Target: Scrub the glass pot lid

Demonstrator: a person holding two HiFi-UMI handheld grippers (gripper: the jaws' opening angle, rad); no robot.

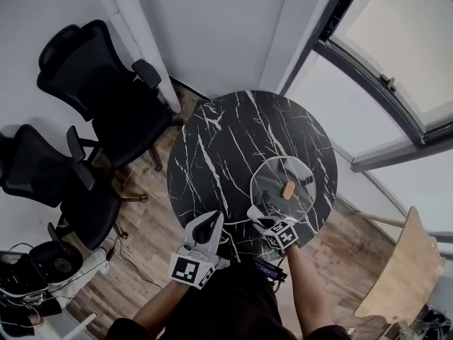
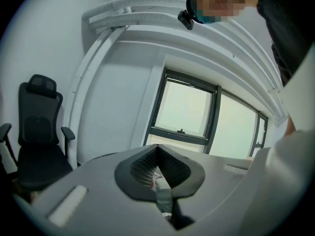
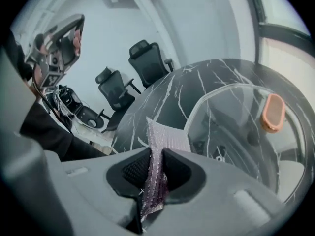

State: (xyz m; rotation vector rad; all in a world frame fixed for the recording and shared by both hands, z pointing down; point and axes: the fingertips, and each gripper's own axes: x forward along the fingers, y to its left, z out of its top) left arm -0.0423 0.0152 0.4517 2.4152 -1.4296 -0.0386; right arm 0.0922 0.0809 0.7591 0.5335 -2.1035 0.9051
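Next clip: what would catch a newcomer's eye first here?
The round black marble table fills the middle of the head view, with the glass lid lying on its right side. At the lid's near edge, the right gripper is shut on a mesh cloth; the left gripper is shut, empty.

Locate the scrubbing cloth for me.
In the right gripper view, the scrubbing cloth is pinched in the right claw, just short of the glass lid.
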